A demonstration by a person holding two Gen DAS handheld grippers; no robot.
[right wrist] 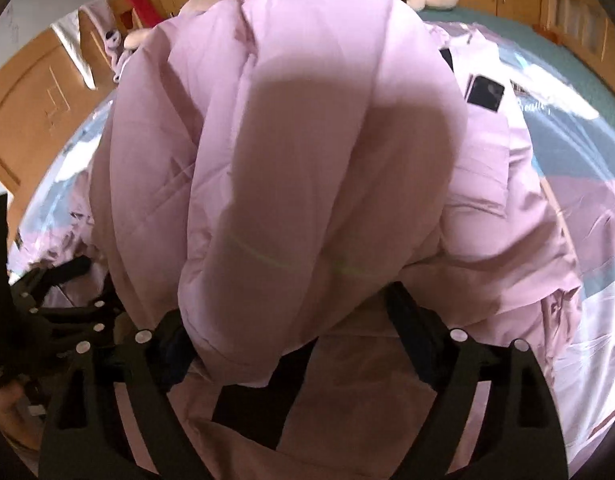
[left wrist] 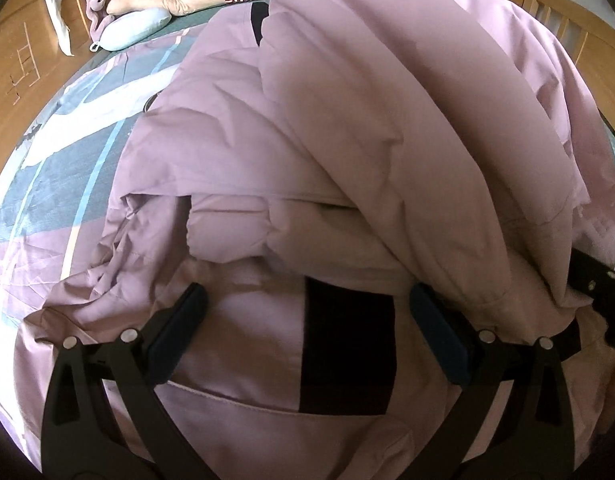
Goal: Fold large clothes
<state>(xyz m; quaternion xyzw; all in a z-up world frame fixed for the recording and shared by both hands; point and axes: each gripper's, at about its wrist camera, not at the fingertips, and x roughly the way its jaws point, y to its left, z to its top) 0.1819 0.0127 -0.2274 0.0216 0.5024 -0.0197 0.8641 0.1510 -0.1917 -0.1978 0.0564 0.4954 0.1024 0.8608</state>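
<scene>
A pink padded coat (left wrist: 347, 128) is heaped on the bed (left wrist: 59, 168); left tool (left wrist: 307, 320) and right tool (right wrist: 291, 320) are spread apart over it, gripping nothing.

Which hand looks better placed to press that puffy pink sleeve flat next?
Probably the right gripper: the folded sleeve bulges directly between its open fingers. The left gripper faces the jacket's lower front instead.

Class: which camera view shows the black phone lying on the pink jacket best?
The right wrist view: the phone lies in plain sight on the jacket, far right. The left wrist view shows no phone; a raised fold covers that side.
</scene>
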